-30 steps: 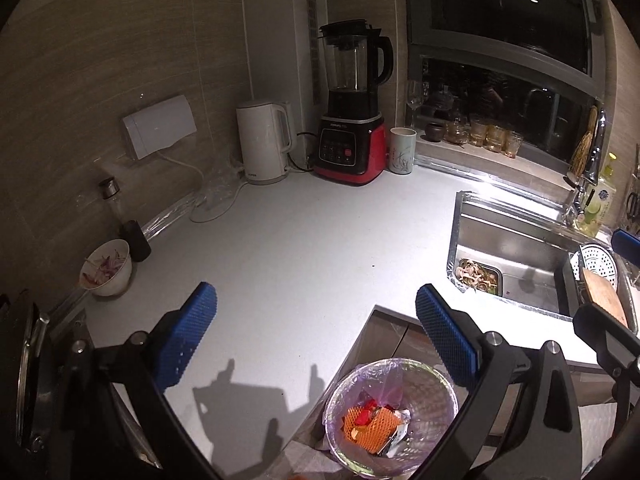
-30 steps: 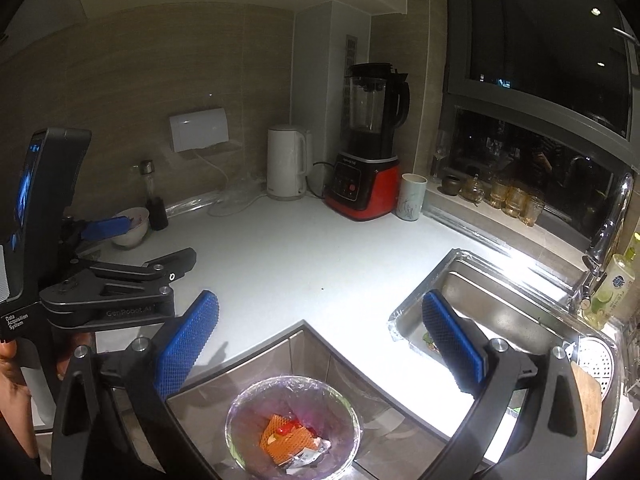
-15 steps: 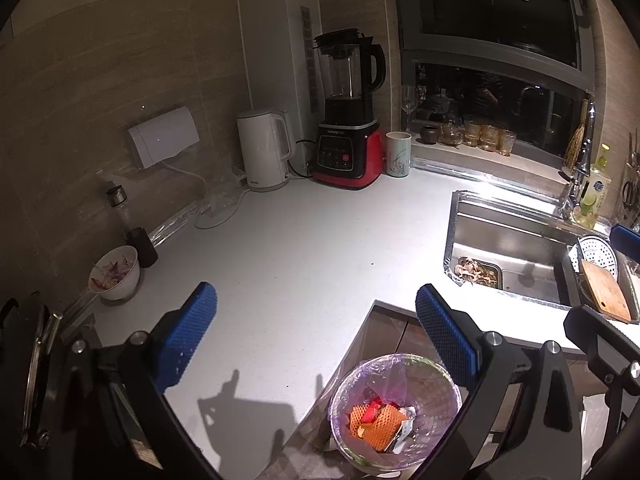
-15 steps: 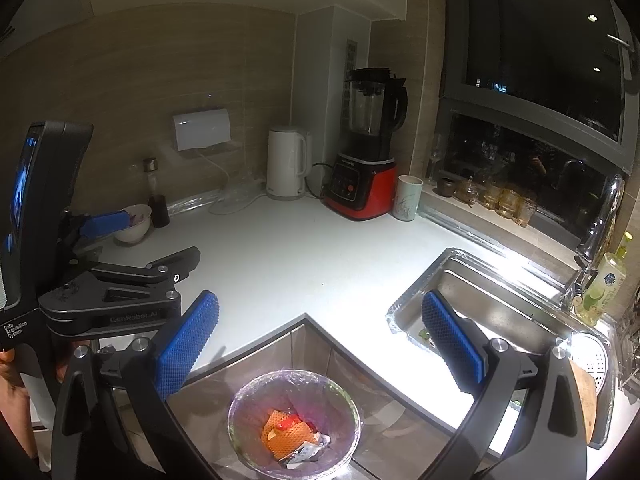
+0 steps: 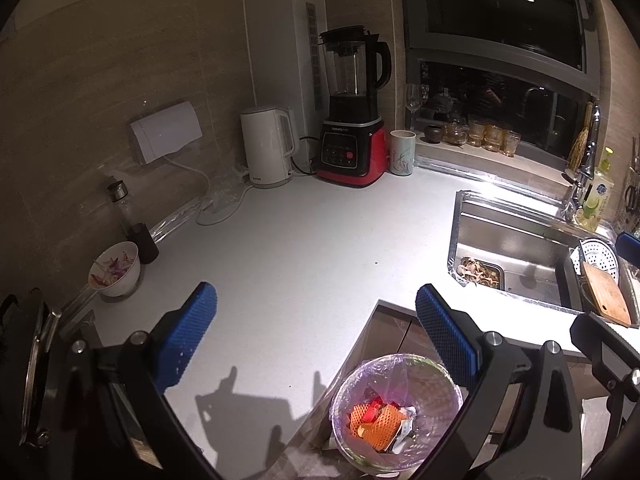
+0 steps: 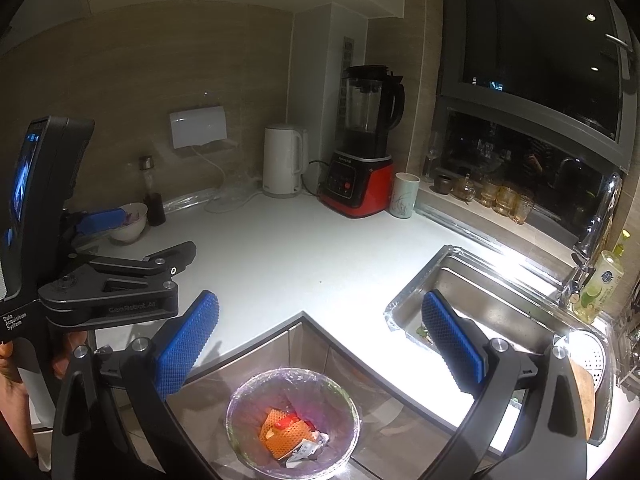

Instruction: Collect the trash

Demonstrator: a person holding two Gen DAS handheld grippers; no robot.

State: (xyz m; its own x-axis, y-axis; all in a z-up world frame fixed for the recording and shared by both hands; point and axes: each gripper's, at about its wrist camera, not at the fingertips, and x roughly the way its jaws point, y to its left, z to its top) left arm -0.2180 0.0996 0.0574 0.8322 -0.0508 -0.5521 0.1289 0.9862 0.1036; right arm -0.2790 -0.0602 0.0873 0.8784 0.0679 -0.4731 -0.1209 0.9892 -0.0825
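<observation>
A round trash bin lined with a clear bag stands on the floor below the counter corner. Inside lie an orange foam net, a red scrap and crumpled white paper. My left gripper hangs open above the white counter, nothing between its blue pads. My right gripper is open too, high over the bin and counter edge, holding nothing. Food scraps sit in the sink's strainer tray. A white bowl with purple peelings stands at the counter's left.
A white kettle, a red-based blender and a cup line the back wall. The steel sink lies right, with a cutting board, faucet and soap bottle. A dark bottle stands by the bowl.
Both grippers have risen and drawn back a little, so the counter and bin appear slightly lower and farther. Both stay open and hold nothing.
</observation>
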